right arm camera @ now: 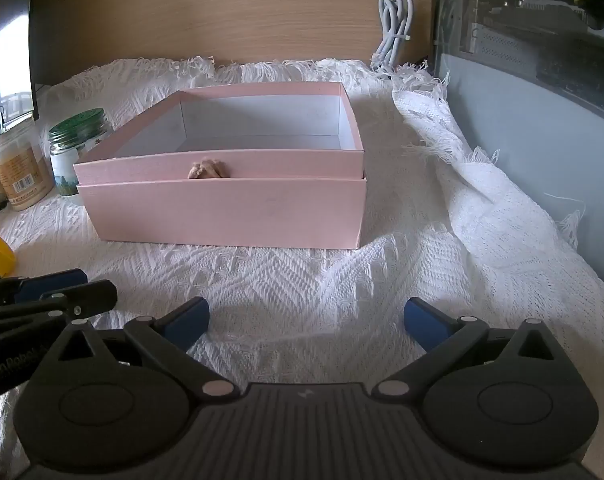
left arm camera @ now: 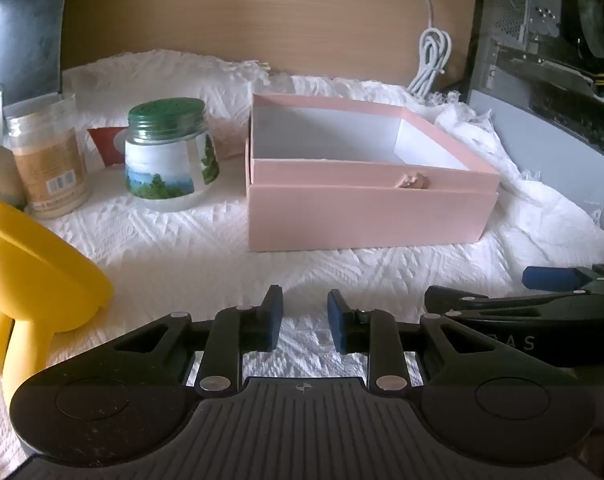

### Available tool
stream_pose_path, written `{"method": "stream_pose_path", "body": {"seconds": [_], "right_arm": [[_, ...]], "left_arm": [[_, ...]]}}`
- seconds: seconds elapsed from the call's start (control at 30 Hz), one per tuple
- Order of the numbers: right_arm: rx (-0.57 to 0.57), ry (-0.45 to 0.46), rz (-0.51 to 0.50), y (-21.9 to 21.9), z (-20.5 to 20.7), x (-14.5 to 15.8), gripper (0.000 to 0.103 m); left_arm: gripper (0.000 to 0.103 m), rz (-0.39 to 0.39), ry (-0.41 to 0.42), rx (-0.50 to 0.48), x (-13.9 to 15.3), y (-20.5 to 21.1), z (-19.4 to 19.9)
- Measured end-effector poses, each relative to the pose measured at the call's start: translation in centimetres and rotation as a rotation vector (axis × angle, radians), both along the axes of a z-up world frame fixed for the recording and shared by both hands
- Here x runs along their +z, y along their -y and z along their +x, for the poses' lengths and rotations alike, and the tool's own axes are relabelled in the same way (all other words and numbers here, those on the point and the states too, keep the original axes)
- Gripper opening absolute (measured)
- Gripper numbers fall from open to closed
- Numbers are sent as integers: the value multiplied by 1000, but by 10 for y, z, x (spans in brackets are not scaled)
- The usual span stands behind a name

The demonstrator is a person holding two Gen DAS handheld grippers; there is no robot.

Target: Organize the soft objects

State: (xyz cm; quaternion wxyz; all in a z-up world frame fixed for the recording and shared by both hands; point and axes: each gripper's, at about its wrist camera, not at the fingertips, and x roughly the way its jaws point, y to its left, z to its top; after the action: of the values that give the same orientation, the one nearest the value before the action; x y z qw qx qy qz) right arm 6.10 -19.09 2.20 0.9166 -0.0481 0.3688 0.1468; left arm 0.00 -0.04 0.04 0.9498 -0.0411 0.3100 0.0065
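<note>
An open pink box (left arm camera: 365, 216) with a white inside sits on a white woven cloth (left arm camera: 182, 248); it also shows in the right wrist view (right arm camera: 222, 216). A small tan knot (left arm camera: 411, 181) sits on its front wall, also seen from the right (right arm camera: 208, 170). My left gripper (left arm camera: 305, 320) hovers low over the cloth in front of the box, jaws a narrow gap apart and empty. My right gripper (right arm camera: 306, 320) is wide open and empty, just right of the left one. No soft object shows between either pair of fingers.
A yellow plastic thing (left arm camera: 34, 292) lies at the left. A green-lidded jar (left arm camera: 170, 156) and a beige-labelled jar (left arm camera: 48, 160) stand left of the box. A coiled white cable (left arm camera: 431, 60) hangs at the wooden back wall. A computer case (right arm camera: 541, 80) stands on the right.
</note>
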Motion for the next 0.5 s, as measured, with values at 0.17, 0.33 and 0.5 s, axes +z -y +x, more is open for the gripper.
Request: {"method": "stream_pose_path", "body": {"seconds": [0.17, 0.33, 0.5], "right_arm": [[0, -1, 2, 0, 0, 0, 103], [0, -1, 1, 0, 0, 0, 103], [0, -1, 1, 0, 0, 1, 103]], "left_arm": [[28, -10, 0, 3, 0, 0, 0], [28, -12, 0, 3, 0, 0, 0], [28, -11, -1, 3, 0, 0, 0]]}}
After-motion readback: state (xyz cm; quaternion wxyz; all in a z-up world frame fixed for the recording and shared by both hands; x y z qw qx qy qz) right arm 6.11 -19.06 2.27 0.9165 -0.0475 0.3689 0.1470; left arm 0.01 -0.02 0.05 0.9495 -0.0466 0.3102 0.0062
